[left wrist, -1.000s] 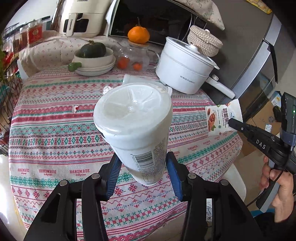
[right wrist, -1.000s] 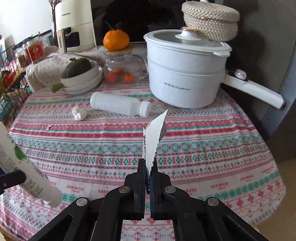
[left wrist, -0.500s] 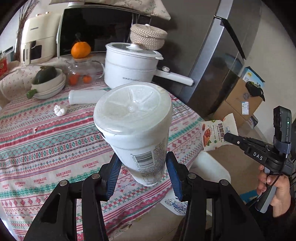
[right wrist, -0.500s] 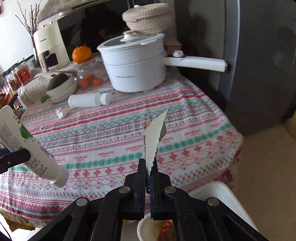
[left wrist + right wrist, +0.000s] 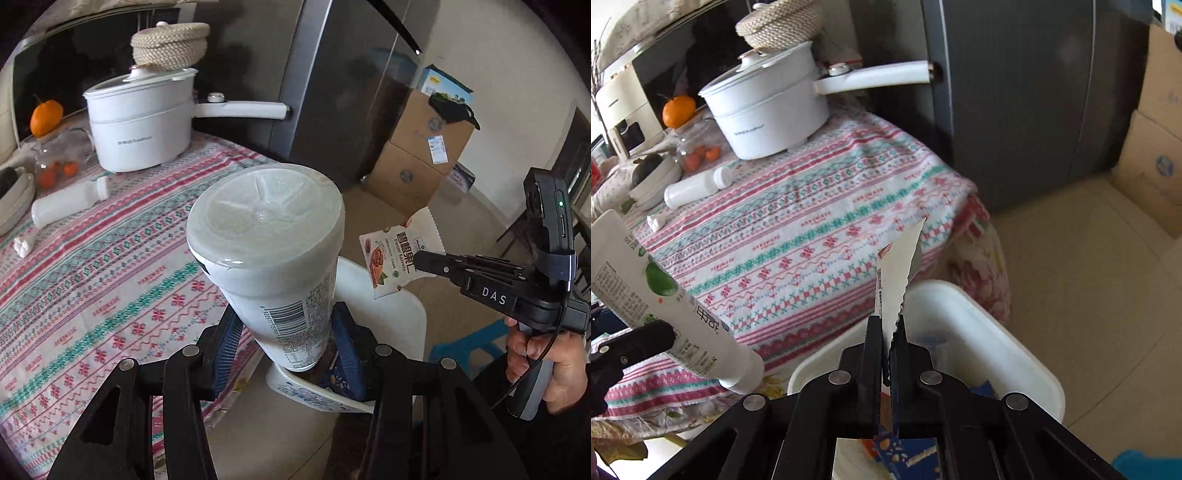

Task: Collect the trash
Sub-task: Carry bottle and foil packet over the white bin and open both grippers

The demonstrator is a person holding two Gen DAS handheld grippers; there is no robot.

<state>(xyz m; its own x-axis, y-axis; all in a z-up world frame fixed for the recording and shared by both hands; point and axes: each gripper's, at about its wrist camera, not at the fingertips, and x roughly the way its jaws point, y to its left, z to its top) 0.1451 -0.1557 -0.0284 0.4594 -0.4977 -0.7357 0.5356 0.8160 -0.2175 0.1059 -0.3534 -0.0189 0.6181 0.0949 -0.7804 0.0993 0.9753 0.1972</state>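
My left gripper [image 5: 282, 339] is shut on a white drink bottle [image 5: 273, 254], held bottom-forward; the same bottle [image 5: 665, 306] shows at the left of the right wrist view. My right gripper [image 5: 886, 323] is shut on a snack wrapper [image 5: 897, 269], seen edge-on. In the left wrist view the wrapper [image 5: 400, 254] hangs from the right gripper [image 5: 419, 258] over the white trash bin [image 5: 391, 317]. The bin [image 5: 1015, 354] stands on the floor beside the table, with packaging inside. On the tablecloth lie another white bottle [image 5: 696, 186] and a crumpled white scrap [image 5: 655, 222].
A white pot [image 5: 772, 107] with a long handle, a glass jar of oranges [image 5: 698, 147], stacked bowls [image 5: 652, 181] and an orange [image 5: 679, 110] stand at the table's back. A dark fridge [image 5: 1015, 92] and cardboard boxes [image 5: 421, 147] stand to the right. A person's hand [image 5: 535, 354] holds the right gripper.
Both grippers have swung right off the table with their loads. The trash bin has come into view below them.
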